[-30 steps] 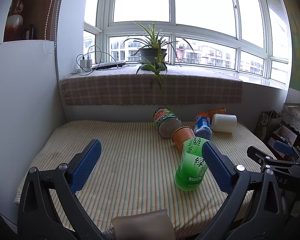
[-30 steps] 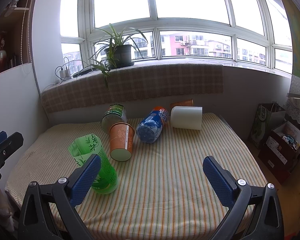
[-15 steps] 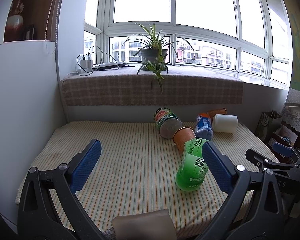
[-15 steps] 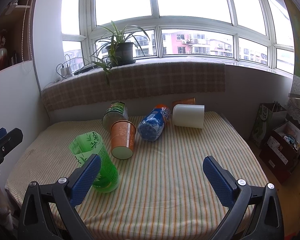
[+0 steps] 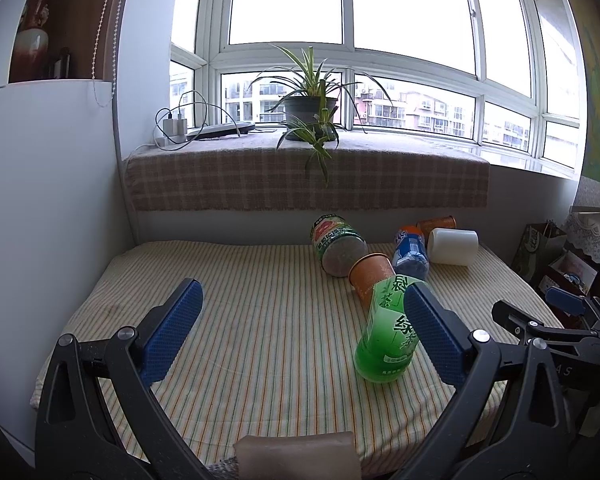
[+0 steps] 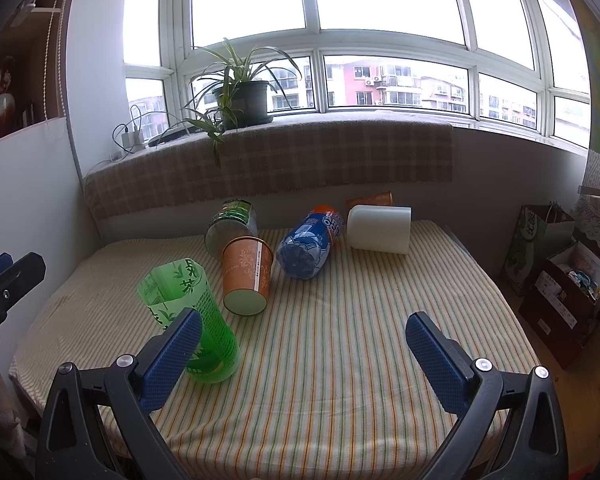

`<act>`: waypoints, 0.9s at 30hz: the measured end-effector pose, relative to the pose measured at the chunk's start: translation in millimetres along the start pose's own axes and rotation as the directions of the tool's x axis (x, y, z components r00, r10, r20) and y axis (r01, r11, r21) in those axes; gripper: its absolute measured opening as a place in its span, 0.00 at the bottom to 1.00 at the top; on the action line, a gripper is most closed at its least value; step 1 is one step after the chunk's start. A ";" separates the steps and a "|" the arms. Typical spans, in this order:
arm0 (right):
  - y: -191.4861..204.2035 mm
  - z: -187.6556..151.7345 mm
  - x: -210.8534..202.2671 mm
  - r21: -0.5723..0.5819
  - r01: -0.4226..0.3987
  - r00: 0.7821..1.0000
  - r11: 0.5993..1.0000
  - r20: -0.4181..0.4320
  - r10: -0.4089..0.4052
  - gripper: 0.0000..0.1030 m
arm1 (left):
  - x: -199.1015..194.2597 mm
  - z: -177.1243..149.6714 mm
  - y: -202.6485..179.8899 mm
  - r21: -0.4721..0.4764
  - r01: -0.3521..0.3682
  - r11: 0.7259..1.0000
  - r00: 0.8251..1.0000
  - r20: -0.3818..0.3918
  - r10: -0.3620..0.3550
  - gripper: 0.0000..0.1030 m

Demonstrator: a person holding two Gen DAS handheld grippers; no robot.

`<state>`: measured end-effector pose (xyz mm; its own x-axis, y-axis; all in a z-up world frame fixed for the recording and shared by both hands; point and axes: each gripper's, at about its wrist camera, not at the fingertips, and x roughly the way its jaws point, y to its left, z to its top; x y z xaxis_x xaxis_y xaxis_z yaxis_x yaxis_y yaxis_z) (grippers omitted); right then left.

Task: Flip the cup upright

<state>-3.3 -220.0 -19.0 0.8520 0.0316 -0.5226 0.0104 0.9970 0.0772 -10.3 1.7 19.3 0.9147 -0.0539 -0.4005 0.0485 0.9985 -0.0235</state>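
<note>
Both grippers are held wide open above the near edge of the striped bed (image 6: pixel 340 360); nothing is gripped by either.

The green cup (image 5: pixel 388 336) (image 6: pixel 192 312) is seen lying tilted on the bed, mouth toward the window, base toward the cameras. In the left wrist view it is partly hidden behind the right finger of the left gripper (image 5: pixel 300 328), at the edge of the gap rather than centred in it. In the right wrist view the cup is overlapped by the left finger of the right gripper (image 6: pixel 302 352), again off to the side. Contact between cup and either finger cannot be judged.

Just beyond the green cup an orange cup (image 6: pixel 246 276) is noted on its side, beside it a blue cup (image 6: pixel 308 244), a clear green-labelled cup (image 6: pixel 232 224), a white cup (image 6: pixel 380 228) and a second orange cup (image 6: pixel 370 199), all lying down. A potted plant (image 6: pixel 242 100) is recorded on the sill.
</note>
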 end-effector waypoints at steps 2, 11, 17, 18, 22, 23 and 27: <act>0.3 -1.5 1.6 -0.002 -0.001 1.000 1.000 -0.004 0.001 1.00 | 0.3 -0.5 0.3 -0.002 -0.002 1.000 1.000 0.000 0.002 0.99; 5.5 -20.9 39.9 -0.003 -0.028 0.994 1.000 -0.110 0.027 0.74 | 9.9 -7.4 23.5 -0.043 -0.048 0.998 0.998 -0.035 0.046 0.99; 10.7 -33.3 65.0 0.016 -0.050 0.981 0.999 -0.185 0.052 0.70 | 10.1 -10.0 33.9 -0.052 -0.063 0.997 0.997 -0.045 0.060 0.99; 11.3 -33.9 66.1 0.018 -0.051 0.981 0.999 -0.187 0.053 0.70 | 9.8 -9.9 34.3 -0.053 -0.063 0.997 0.997 -0.045 0.061 0.99; 12.4 -32.5 67.6 0.013 -0.052 0.980 0.999 -0.189 0.053 0.70 | 10.7 -9.6 35.7 -0.060 -0.067 0.996 0.997 -0.045 0.064 0.99; 12.6 -31.4 67.9 0.011 -0.050 0.981 0.999 -0.188 0.051 0.70 | 10.8 -9.5 35.7 -0.061 -0.067 0.996 0.997 -0.046 0.064 0.99; 12.1 -28.0 67.2 0.011 -0.046 0.982 0.999 -0.183 0.047 0.70 | 11.9 -8.6 35.6 -0.063 -0.064 0.996 0.997 -0.049 0.061 0.99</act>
<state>39.4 -203.8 -77.0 0.7412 0.0910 -0.6651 -0.0230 0.9936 0.1103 -1.2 36.6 5.8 0.8953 0.0072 -0.4454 -0.0355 0.9978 -0.0552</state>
